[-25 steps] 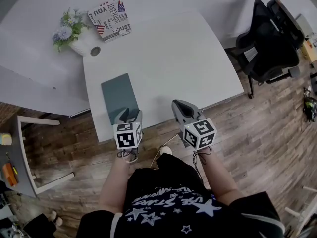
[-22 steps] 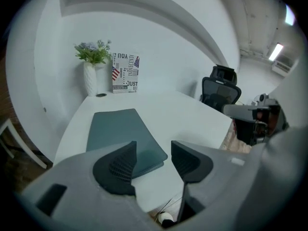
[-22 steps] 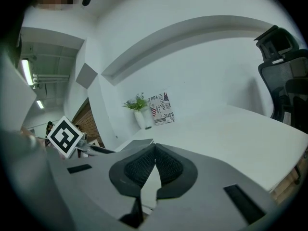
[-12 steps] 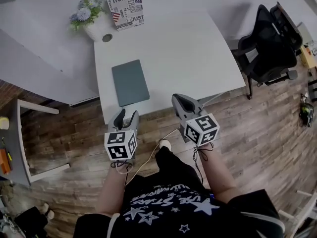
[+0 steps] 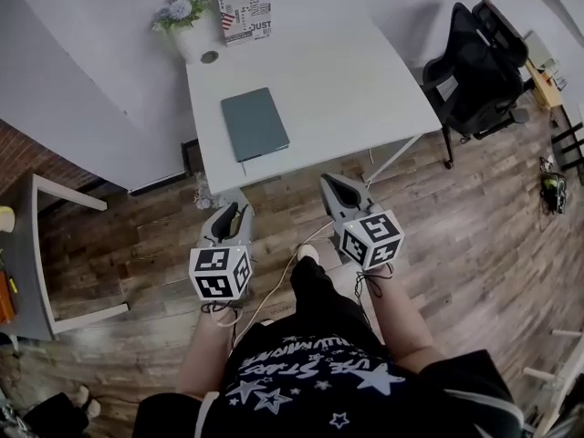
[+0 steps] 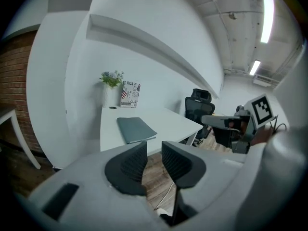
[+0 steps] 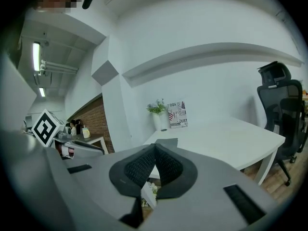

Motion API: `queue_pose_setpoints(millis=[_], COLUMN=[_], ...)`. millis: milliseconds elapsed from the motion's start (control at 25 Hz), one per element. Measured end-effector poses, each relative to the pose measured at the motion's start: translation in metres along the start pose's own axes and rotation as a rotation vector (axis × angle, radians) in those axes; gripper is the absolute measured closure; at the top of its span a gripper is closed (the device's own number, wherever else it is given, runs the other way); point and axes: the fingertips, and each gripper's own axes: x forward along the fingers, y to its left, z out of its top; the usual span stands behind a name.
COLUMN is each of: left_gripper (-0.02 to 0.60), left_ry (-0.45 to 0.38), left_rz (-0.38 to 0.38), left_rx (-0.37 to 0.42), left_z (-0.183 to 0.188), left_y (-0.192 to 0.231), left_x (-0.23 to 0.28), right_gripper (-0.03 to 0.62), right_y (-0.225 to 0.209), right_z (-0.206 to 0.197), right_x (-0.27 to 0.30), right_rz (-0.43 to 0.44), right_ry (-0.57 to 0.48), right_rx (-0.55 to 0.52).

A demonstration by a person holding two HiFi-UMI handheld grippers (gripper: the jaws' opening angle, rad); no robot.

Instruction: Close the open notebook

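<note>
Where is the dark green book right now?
In the head view the closed notebook lies flat on the white table, near its front left corner, with the flower pot behind it by the wall.

Left tongs point(image 5: 232, 213): a second ago over the bench point(image 5: 347, 80) at its near edge, just beside the notebook point(image 5: 255, 123); now over the wooden floor point(image 5: 137, 235), clear of the bench. The jaws are closing, with nothing between them.
Right tongs point(image 5: 339, 188): gone from the bench's near edge to above the floor.
Notebook: shifted from left of centre to the upper middle of the head view, now well apart from both tongs.
Bench: drawn toward the frame's top, with more floor showing below it.
</note>
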Motion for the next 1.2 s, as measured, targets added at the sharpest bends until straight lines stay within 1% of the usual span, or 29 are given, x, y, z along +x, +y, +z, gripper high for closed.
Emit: queue_pose_setpoints(millis=[200, 480, 720, 920, 1080, 1200], left_gripper=[0.496, 0.536, 0.551, 0.557, 0.558, 0.558], left_ry=[-0.016, -0.036, -0.037, -0.034, -0.025, -0.022], left_rz=[-0.030, -0.020, -0.017, -0.025, -0.043, -0.043], left_rx=[0.016, 0.022, 0.024, 0.037, 0.057, 0.060], left_z=[-0.022, -0.053, -0.078, -0.094, -0.111, -0.123], left_y=[-0.003, -0.001, 0.004, 0.012, 0.011, 0.008], left_x=[-0.042, -0.104, -0.158, -0.196, -0.219, -0.232], right_gripper=[0.592, 0.592, 0.592, 0.592, 0.592, 0.592], right_y=[0.035, 0.086, 0.137, 0.176, 0.199, 0.210], right_z=[-0.010, -0.024, -0.035, -0.044, -0.062, -0.075], right_x=[-0.033, -0.073, -0.105, -0.130, -0.150, -0.166], right_rz=[-0.029, -0.037, -0.030, -0.047, -0.064, -0.074], right_ry=[-0.011, -0.019, -0.025, -0.037, -0.032, -0.032], right_rx=[-0.020, -0.053, -0.074, -0.078, -0.066, -0.049])
